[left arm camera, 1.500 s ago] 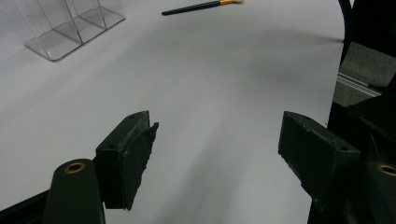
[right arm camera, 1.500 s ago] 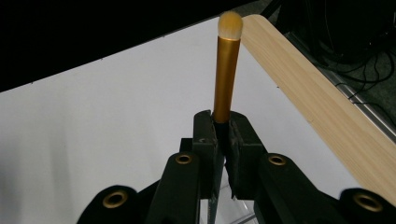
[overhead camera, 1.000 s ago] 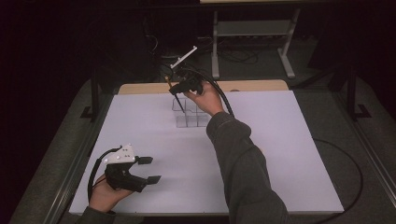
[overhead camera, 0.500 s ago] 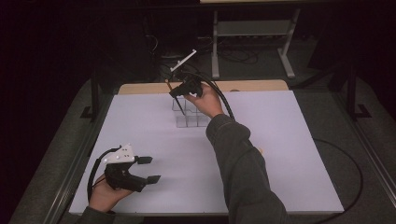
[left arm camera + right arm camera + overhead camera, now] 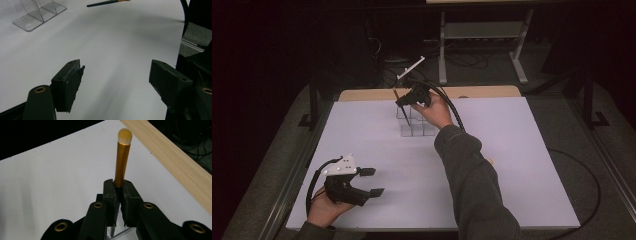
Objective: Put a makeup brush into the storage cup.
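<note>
Right gripper (image 5: 404,100) clamps makeup brush (image 5: 122,162) over clear organizer (image 5: 414,125) | left gripper (image 5: 369,181) released, idle | lower vertically into compartment.

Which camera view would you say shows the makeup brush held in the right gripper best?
The right gripper view: the makeup brush stands close up, gold ferrule and pale tip sharp, clamped in the right gripper. The high view shows it as a thin dark stick.
</note>
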`<state>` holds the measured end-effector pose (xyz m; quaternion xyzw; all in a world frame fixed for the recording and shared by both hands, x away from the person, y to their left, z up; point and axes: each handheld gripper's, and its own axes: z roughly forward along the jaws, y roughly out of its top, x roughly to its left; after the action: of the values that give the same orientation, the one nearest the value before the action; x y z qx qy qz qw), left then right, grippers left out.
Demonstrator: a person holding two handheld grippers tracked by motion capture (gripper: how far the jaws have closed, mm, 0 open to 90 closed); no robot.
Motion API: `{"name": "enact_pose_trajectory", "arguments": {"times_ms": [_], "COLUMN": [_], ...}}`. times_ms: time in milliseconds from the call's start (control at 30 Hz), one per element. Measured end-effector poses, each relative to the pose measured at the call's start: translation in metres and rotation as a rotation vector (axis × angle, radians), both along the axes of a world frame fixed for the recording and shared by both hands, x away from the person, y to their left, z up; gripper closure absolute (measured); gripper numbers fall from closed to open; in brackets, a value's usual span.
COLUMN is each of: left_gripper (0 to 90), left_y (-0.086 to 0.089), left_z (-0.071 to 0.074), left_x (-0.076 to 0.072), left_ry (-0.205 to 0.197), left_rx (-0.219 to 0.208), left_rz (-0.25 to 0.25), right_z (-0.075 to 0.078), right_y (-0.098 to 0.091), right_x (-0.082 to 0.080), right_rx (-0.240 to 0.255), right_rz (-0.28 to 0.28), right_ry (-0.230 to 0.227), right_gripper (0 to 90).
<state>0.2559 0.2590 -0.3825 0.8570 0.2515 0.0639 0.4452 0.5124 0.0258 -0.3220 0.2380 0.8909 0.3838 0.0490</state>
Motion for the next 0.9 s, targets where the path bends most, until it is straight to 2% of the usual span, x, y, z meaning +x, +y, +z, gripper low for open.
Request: {"name": "enact_pose_trajectory", "arguments": {"times_ms": [433, 567, 800, 900], "left_gripper": [25.5, 25.5, 25.5, 25.5], "left_y": [0.0001, 0.0002, 0.0000, 0.0001], "left_z": [0.0003, 0.0004, 0.0003, 0.0001], "left_x": [0.0001, 0.0003, 0.0003, 0.0003], "left_ry": [0.001, 0.000, 0.000, -0.001], "left_rx": [0.000, -0.001, 0.001, 0.001], "left_rz": [0.001, 0.002, 0.001, 0.001], "right_z": [-0.0039, -0.0031, -0.0031, -0.0031], "right_y": [0.0008, -0.0004, -0.0057, -0.0081], "right_x": [-0.0015, -0.0028, -0.0046, -0.0073], "right_rx": [-0.006, -0.004, 0.005, 0.003], "right_rz": [-0.002, -0.011, 0.000, -0.004], "right_ry": [0.000, 0.011, -0.006, 0.002], "right_gripper": [81.5, 78.5, 76.6, 75.5]}}
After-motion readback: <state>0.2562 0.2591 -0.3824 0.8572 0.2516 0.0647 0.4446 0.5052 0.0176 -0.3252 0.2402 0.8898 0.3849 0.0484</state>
